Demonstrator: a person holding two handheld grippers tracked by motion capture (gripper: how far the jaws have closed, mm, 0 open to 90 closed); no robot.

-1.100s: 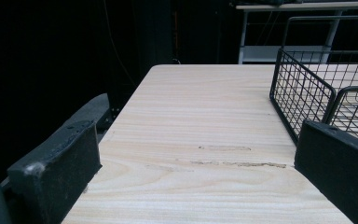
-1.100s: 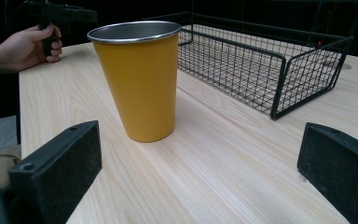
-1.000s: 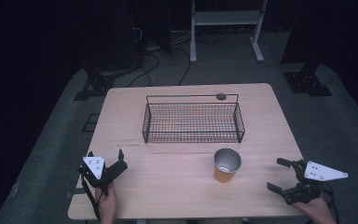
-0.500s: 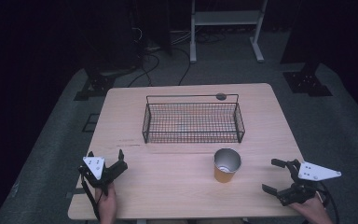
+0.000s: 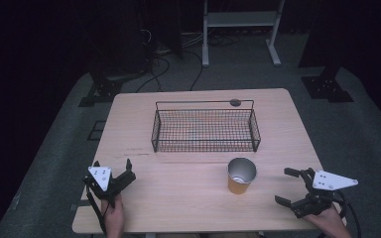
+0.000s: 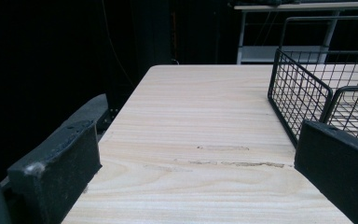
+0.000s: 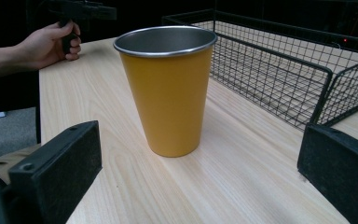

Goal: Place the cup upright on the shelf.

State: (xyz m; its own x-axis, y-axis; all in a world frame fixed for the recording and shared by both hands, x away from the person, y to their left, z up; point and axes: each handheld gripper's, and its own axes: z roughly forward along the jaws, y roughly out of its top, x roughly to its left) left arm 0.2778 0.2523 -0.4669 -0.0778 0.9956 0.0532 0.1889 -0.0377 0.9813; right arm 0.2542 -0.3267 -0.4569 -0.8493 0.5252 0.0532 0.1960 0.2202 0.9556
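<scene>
A yellow metal cup [image 5: 241,175] stands upright on the pale wooden surface [image 5: 178,193], just in front of the wire basket [image 5: 204,126] and apart from it, its mouth open to the ceiling and nothing visible inside. The right gripper [image 5: 293,187], held low in a person's hand [image 5: 331,222] to the cup's right, faces the cup side-on with its fingers [image 7: 56,161] spread wide and holding nothing; in the right gripper view the gap between them looks broader than the cup [image 7: 168,86], which sits centred ahead of them. That framing suggests a sideways approach to take the cup around its body, probably so it can be lifted over the rim of the basket [image 7: 279,70] behind it.

The left gripper [image 5: 113,171] rests far to the cup's left, near the front corner of the surface, gripped from below by the other hand [image 5: 113,218]. Its fingers [image 6: 60,163] are also parted and empty, pointing along bare wood past the basket's left end [image 6: 307,98]. It appears parked out of the way, leaving the work to the right hand.

The basket, empty as far as the mesh shows, lies lengthwise behind the cup, an easy drop-off from that side. A small dark round object [image 5: 235,102] sits beyond the basket's rear rail; what it is cannot be made out.
</scene>
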